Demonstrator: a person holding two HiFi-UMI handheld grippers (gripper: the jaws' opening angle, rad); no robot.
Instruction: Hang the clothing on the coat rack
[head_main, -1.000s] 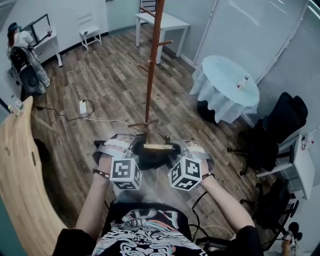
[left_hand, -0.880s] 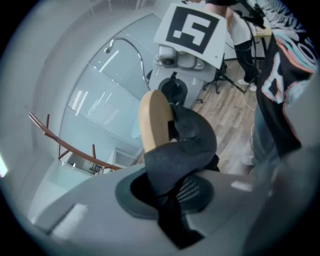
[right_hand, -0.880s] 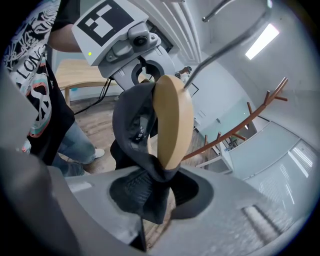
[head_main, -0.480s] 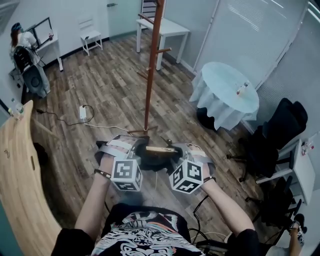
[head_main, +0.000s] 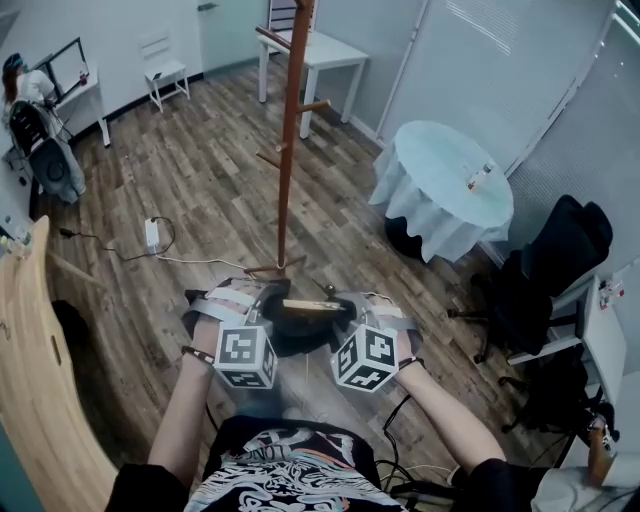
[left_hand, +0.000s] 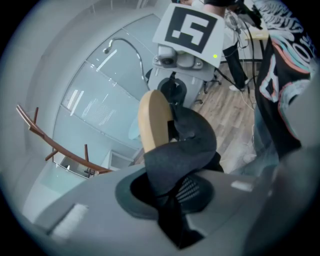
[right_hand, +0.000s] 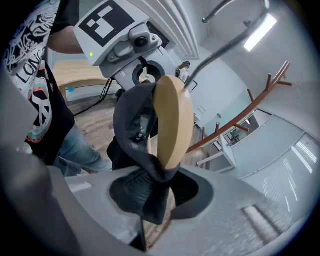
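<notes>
As left tool (left_hand: 167, 200), right tool (right_hand: 150, 196) pinch one garment (left_hand: 186, 149), one rack (head_main: 286, 150) ahead.

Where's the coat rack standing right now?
In the head view the coat rack stands upright on the wooden floor, just beyond the dark garment, with the round cloth-covered table to its right.

The head view looks steeply down from above. The two gripper views face each other, both close on the shared hanger (left_hand: 154, 122).
</notes>
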